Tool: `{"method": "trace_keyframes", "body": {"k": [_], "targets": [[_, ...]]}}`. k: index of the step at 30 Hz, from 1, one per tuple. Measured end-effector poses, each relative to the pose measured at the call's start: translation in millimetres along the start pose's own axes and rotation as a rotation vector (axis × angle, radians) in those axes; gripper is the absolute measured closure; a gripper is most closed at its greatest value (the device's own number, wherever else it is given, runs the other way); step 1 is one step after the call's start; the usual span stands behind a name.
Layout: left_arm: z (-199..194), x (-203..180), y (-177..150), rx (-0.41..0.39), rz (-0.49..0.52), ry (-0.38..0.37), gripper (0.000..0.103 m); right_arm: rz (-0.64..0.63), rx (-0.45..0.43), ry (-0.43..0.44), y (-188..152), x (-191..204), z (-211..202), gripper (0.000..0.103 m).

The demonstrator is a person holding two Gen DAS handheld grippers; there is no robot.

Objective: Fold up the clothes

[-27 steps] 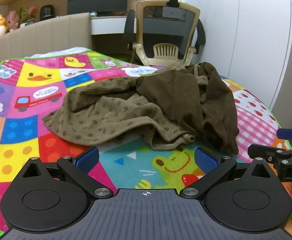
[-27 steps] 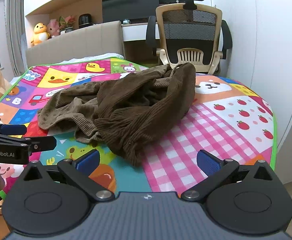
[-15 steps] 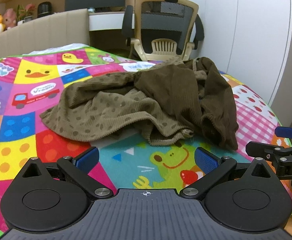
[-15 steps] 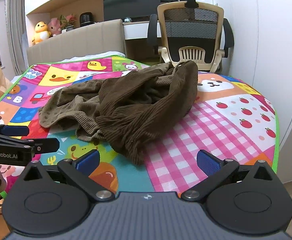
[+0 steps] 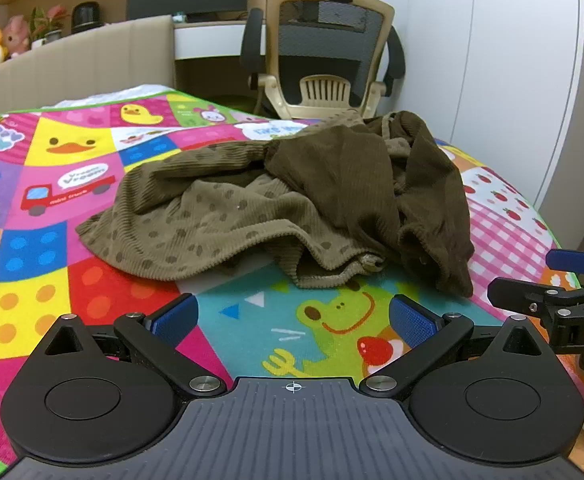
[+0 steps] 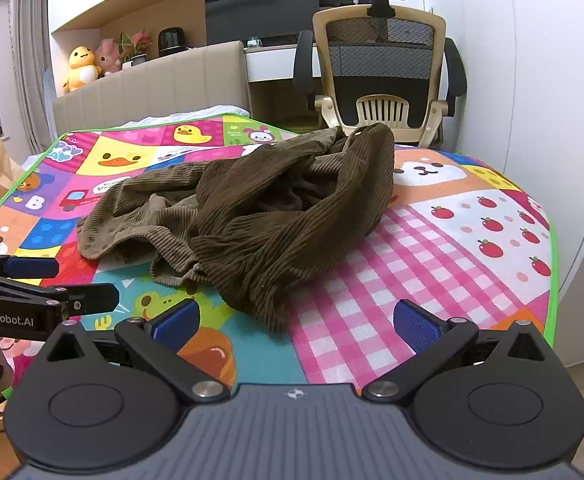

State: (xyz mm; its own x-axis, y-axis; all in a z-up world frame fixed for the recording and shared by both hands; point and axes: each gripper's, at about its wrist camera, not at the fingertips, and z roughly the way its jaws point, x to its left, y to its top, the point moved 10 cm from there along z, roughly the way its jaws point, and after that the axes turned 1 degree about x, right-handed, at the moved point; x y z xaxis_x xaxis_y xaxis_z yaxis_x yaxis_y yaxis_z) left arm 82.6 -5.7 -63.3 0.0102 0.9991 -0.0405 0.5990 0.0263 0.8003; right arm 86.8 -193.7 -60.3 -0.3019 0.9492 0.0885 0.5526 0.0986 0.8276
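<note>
A crumpled brown corduroy garment (image 5: 292, 200) (image 6: 260, 216), partly dotted lighter fabric, lies in a heap on a colourful cartoon play mat (image 5: 44, 248) (image 6: 431, 248). My left gripper (image 5: 292, 320) hovers over the mat's near edge just short of the heap, open, nothing between its blue pads. My right gripper (image 6: 295, 322) is also open and empty, its left pad close to the garment's nearest dark fold. In the left wrist view the right gripper (image 5: 547, 280) shows at the right edge; in the right wrist view the left gripper (image 6: 52, 284) shows at the left edge.
A mesh office chair (image 6: 379, 64) stands behind the mat's far edge, in front of a desk with a monitor (image 6: 260, 8). A beige headboard (image 6: 152, 88) with plush toys (image 6: 80, 68) runs at the back left. A white wall (image 6: 531, 80) borders the right side.
Both grippers have drifted slightly closer to the garment, which looks a little larger and lower in view. The garment has not moved; both stay open.
</note>
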Motion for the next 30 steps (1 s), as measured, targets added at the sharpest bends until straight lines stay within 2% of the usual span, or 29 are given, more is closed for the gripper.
{"method": "trace_keyframes", "body": {"k": [30], "targets": [[1.9, 0.3, -5.5, 0.024, -0.007, -0.007, 0.0, 0.013, 0.019, 0.004, -4.0, -1.5, 4.1, 0.0]]}}
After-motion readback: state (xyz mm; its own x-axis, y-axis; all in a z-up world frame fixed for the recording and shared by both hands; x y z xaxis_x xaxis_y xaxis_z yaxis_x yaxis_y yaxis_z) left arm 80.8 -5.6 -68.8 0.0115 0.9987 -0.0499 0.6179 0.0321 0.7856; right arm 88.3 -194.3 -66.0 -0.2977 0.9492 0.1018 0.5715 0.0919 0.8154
